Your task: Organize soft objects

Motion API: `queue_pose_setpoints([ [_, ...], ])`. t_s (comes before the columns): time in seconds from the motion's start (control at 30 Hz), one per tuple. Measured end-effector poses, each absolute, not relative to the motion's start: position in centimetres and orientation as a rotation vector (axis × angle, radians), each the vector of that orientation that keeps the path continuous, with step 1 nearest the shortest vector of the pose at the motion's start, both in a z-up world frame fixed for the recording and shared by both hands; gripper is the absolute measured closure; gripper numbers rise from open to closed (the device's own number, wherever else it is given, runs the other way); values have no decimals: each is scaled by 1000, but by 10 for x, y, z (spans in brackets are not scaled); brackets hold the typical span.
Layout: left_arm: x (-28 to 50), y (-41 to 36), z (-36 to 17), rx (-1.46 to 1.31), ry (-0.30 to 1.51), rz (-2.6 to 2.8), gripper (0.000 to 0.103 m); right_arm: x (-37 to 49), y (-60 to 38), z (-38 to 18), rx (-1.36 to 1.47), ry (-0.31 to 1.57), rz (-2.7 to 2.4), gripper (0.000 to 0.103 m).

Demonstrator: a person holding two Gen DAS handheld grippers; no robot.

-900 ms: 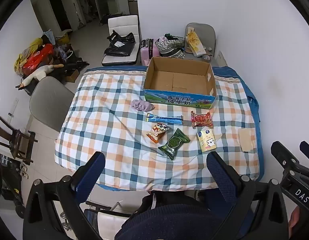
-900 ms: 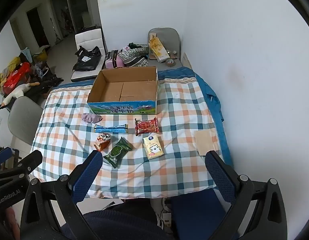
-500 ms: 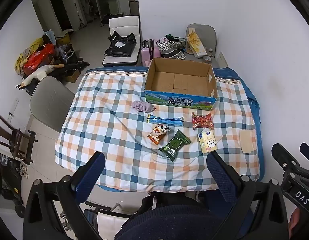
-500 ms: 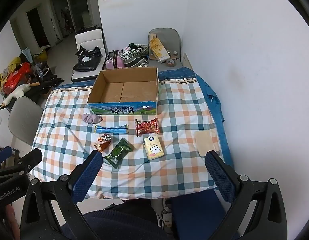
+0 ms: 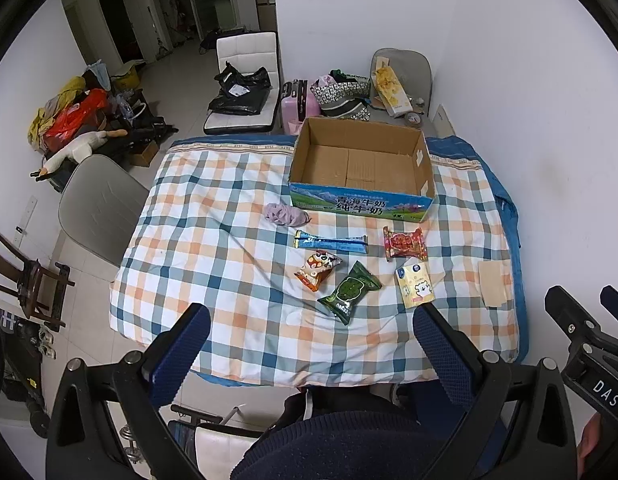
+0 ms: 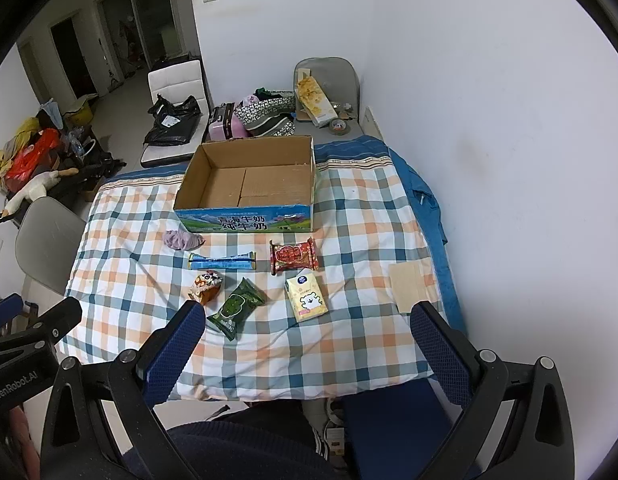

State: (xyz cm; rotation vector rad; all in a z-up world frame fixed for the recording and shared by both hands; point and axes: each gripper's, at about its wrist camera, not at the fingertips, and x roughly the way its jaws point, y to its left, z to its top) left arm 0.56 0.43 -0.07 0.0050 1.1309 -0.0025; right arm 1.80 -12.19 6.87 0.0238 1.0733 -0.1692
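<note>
Both views show a checked table cover (image 5: 229,240) (image 6: 369,220) with an empty open cardboard box (image 5: 361,168) (image 6: 249,184) at the far side. In front of it lie a purple cloth (image 5: 285,214) (image 6: 183,239), a blue bar packet (image 5: 331,242) (image 6: 223,262), a red packet (image 5: 404,243) (image 6: 293,255), an orange packet (image 5: 318,270) (image 6: 205,285), a green packet (image 5: 349,291) (image 6: 236,307) and a cream tissue pack (image 5: 415,288) (image 6: 306,297). My left gripper (image 5: 309,352) and right gripper (image 6: 305,350) are open and empty, held above the table's near edge.
A beige card (image 5: 493,283) (image 6: 407,285) lies at the table's right edge by the white wall. A grey chair (image 5: 97,208) stands left of the table. Bags, a pink suitcase (image 5: 295,106) and another chair (image 5: 401,76) crowd the floor behind the box.
Both views have shifted slightly; the table and objects sit a little higher in frame. Nothing on the table has moved and both grippers stay open.
</note>
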Motion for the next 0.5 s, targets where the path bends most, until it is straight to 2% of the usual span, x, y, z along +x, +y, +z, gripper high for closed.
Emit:
queue_pose_setpoints([
  [0.5,10,4,-2,2,1142,-3,0,19,-121,68,27,1072,-171,0],
])
